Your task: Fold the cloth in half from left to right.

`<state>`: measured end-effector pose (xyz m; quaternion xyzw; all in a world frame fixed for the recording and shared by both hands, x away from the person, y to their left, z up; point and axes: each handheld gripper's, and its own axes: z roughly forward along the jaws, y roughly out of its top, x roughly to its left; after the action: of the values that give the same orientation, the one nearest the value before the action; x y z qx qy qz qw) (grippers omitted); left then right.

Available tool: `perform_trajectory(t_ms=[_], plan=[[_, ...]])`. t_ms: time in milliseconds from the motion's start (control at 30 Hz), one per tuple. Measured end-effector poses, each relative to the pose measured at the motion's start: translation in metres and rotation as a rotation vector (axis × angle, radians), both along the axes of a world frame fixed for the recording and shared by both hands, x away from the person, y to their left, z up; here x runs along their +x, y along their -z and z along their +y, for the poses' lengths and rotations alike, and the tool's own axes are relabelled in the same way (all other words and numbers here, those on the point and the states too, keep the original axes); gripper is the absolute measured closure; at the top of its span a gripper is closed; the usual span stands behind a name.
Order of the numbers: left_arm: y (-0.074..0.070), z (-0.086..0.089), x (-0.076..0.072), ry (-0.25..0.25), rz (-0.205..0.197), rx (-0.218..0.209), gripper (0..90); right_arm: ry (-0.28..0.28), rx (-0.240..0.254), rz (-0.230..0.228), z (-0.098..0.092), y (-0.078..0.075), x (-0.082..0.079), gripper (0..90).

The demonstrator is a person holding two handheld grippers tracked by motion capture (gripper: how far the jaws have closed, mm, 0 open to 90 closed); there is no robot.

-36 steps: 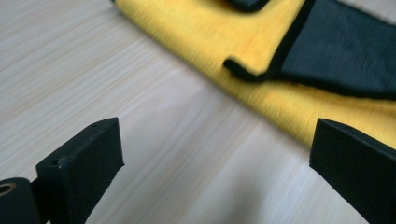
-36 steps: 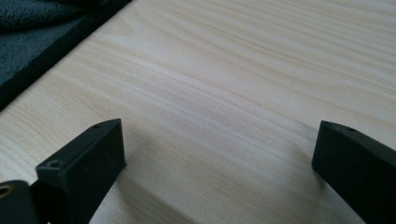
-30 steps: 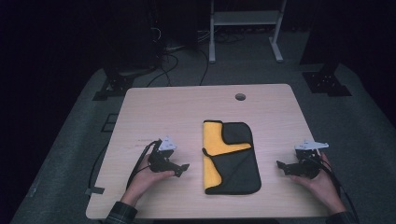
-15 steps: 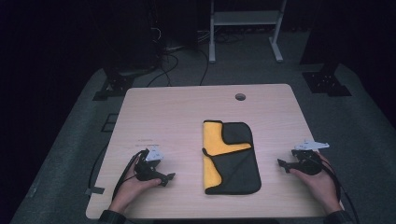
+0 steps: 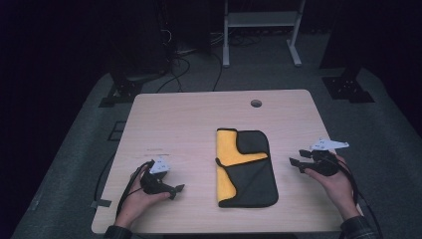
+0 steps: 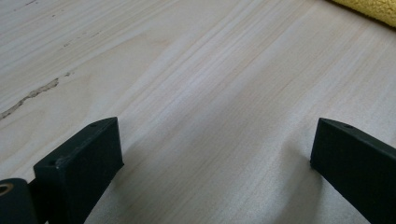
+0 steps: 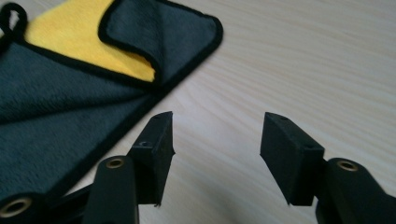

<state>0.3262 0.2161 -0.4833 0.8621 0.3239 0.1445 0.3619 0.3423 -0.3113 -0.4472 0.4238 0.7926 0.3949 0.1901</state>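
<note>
Folded cloth (image 5: 246, 167), dark grey with black trim and a yellow inner face, lying flat on the worktop (image 5: 199, 119) a little right of centre, nearer the front edge than the back. One corner turned over so that a yellow wedge shows along its left side; small black loop at that left edge. Seen close in the right gripper view too (image 7: 70, 88), upper left, folded flap over the yellow.

Right hand-held gripper (image 5: 297, 164) held near the right edge, just beside the cloth but apart from it, jaws pointing toward it, spread moderately with bare wood between them, nothing gripped (image 7: 215, 140). Right hand (image 5: 336, 179) wrapped around its body, grey plate on top.

Left hand-held gripper (image 5: 175, 190) low toward the front left corner, well apart from the cloth, gripped by the left hand (image 5: 137, 201). Jaws wide apart and empty (image 6: 215, 149), apparently resting on or just above the wood, hard to say which. Yellow cloth corner (image 6: 369, 9) at that view's top right.

Round hole (image 5: 256, 103) near the back edge.
</note>
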Motion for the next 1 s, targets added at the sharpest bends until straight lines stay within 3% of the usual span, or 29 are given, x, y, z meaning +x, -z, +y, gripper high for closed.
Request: perform_trajectory(t_ms=[400,1000], plan=[[0.000,-0.001,0.001,-0.008,0.001,0.002,0.9,-0.092,0.027,-0.018,0.027,-0.015,0.016,50.2],[0.000,-0.001,0.002,0.000,0.004,0.004,0.0,-0.204,0.043,-0.031,0.074,-0.023,0.037,55.0]])
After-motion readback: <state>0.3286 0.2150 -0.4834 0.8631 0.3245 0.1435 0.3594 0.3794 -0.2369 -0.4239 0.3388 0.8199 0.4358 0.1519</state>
